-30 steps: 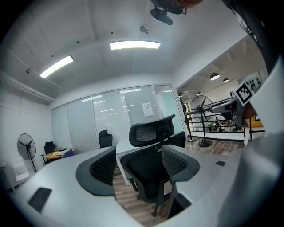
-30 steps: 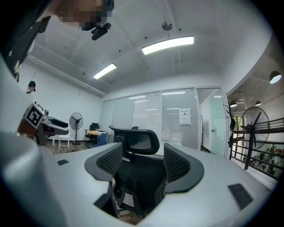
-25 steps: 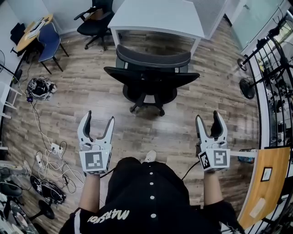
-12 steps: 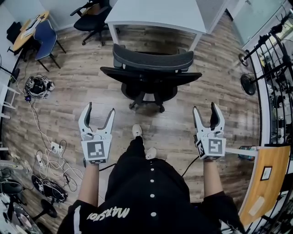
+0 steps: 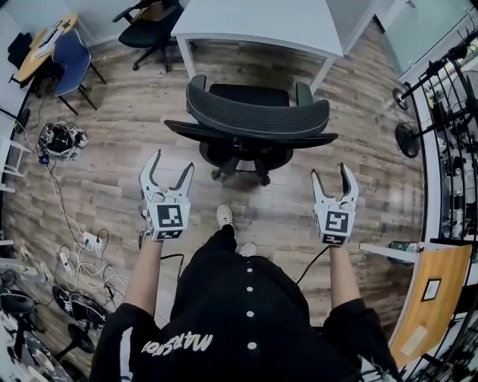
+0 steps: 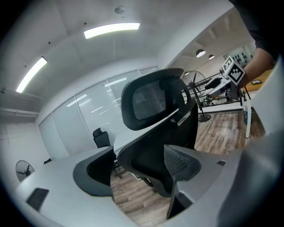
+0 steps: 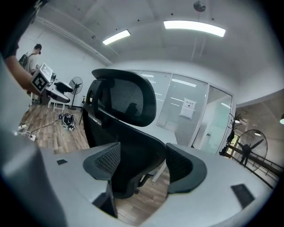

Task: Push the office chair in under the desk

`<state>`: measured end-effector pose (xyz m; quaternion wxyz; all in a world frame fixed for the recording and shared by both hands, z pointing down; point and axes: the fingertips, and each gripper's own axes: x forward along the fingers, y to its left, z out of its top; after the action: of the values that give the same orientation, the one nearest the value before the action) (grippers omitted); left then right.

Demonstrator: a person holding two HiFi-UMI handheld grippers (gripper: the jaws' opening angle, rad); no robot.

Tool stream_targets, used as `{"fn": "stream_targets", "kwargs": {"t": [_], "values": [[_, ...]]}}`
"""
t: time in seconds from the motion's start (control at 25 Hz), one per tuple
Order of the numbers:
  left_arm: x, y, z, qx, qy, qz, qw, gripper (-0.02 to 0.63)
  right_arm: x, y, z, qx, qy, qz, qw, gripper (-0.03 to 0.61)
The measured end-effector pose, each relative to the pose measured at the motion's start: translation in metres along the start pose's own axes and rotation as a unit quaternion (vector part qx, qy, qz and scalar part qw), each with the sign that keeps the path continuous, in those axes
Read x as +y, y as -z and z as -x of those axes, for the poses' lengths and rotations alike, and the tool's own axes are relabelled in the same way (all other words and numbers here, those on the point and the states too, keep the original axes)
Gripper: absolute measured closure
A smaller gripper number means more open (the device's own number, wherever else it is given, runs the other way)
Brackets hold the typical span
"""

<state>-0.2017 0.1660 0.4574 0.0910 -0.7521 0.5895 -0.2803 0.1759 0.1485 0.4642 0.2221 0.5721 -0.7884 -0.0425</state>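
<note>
A black mesh-backed office chair (image 5: 258, 119) stands on the wood floor with its back toward me, its seat facing the white desk (image 5: 261, 22) just beyond it. My left gripper (image 5: 171, 166) is held short of the chair back's left end, apart from it. Its jaws are opening with nothing between them. My right gripper (image 5: 330, 175) hangs below the back's right end, its jaws also opening and empty. In the left gripper view the chair (image 6: 155, 133) fills the gap ahead of my left gripper (image 6: 137, 173). The right gripper view likewise frames the chair (image 7: 124, 133) between the jaws of my right gripper (image 7: 137, 166).
A second black chair (image 5: 153, 26), a blue chair (image 5: 75, 60) and a small wooden table (image 5: 45, 45) stand at the back left. Cables and a power strip (image 5: 82, 246) lie on the floor at left. Fans (image 5: 407, 142) and a rack line the right side.
I have stepped closer to the chair, which now sits larger and nearer in view. Both grippers have come up toward its back, with the jaws spread a little wider.
</note>
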Motion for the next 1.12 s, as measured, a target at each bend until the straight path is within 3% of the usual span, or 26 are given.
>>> {"fn": "stream_targets", "kwargs": {"t": [0.2, 0.52, 0.88, 1.12], "values": [[0.001, 0.014, -0.032, 0.014, 0.010, -0.029, 0.9994, 0.259, 0.003, 0.002, -0.030, 0.009, -0.006, 0.024, 1.000, 0.259], [0.003, 0.017, -0.069, 0.029, 0.020, -0.070, 0.9969, 0.259, 0.005, 0.012, -0.061, 0.025, -0.020, 0.107, 0.994, 0.259], [0.001, 0.016, -0.095, 0.024, 0.036, -0.111, 0.9929, 0.259, 0.001, 0.005, -0.074, 0.006, -0.011, 0.171, 0.985, 0.259], [0.003, 0.015, -0.099, 0.013, 0.028, -0.119, 0.9924, 0.259, 0.005, 0.005, -0.088, 0.008, -0.032, 0.191, 0.981, 0.259]]}}
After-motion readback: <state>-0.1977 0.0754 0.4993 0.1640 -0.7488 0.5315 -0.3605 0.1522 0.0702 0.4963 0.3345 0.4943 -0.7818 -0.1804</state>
